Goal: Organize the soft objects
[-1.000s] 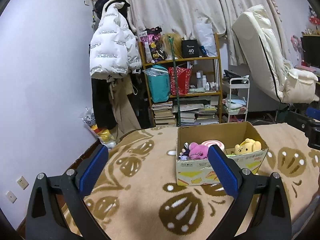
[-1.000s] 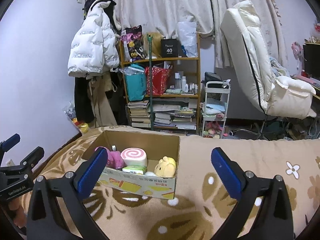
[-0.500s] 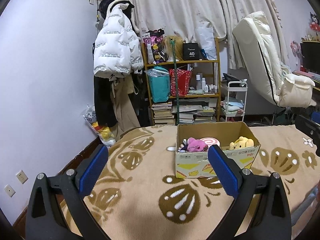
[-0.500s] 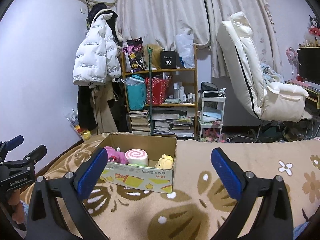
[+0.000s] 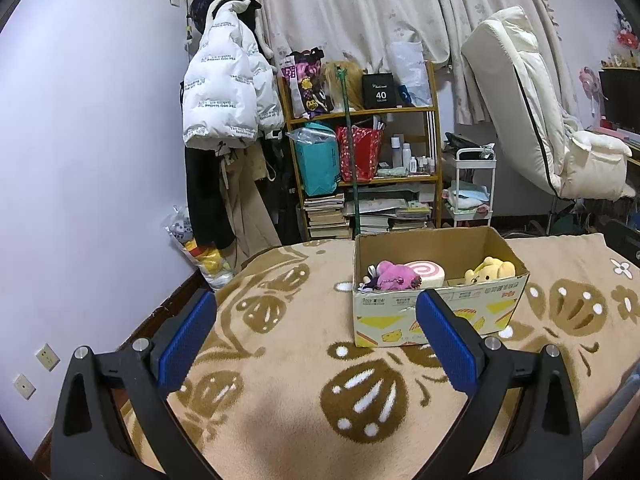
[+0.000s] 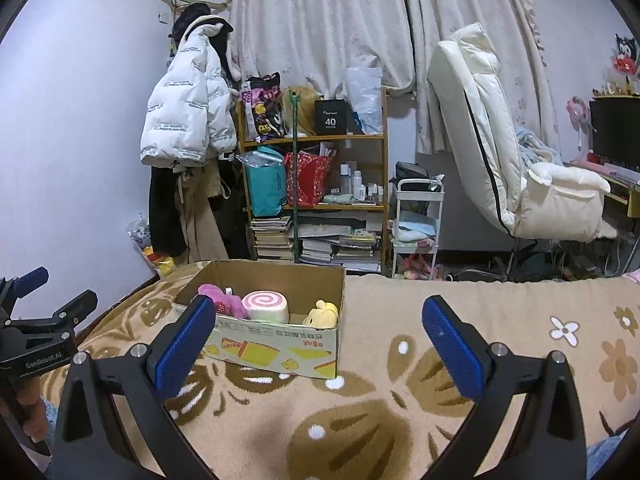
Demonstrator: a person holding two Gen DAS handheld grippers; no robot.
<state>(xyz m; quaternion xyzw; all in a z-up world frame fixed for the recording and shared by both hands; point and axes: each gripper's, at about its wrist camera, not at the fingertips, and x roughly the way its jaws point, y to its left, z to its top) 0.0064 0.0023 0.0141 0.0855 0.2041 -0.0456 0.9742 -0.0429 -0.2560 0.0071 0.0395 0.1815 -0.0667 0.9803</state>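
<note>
I am holding both grippers back over the near part of the patterned blanket (image 5: 280, 360), neither carrying anything. My left gripper (image 5: 316, 340) is spread wide, blue pads empty; my right gripper (image 6: 320, 344) is just as wide and bare. The cardboard box (image 5: 436, 320) is sitting farther out on the blanket, to the right in the left view and to the left in the right view. Inside it I am seeing a purple plush (image 5: 394, 276) at the left end, a pink swirl-roll cushion (image 6: 266, 306) beside it, and a yellow bear plush (image 5: 490, 270) at the right end. No loose soft thing is showing on the blanket, so I am judging the packing nearly done. If anything needs tidying, I am thinking to approach from above the open top, clear of the box walls, and pinch fabric lightly, since plush gives under the pads.
</note>
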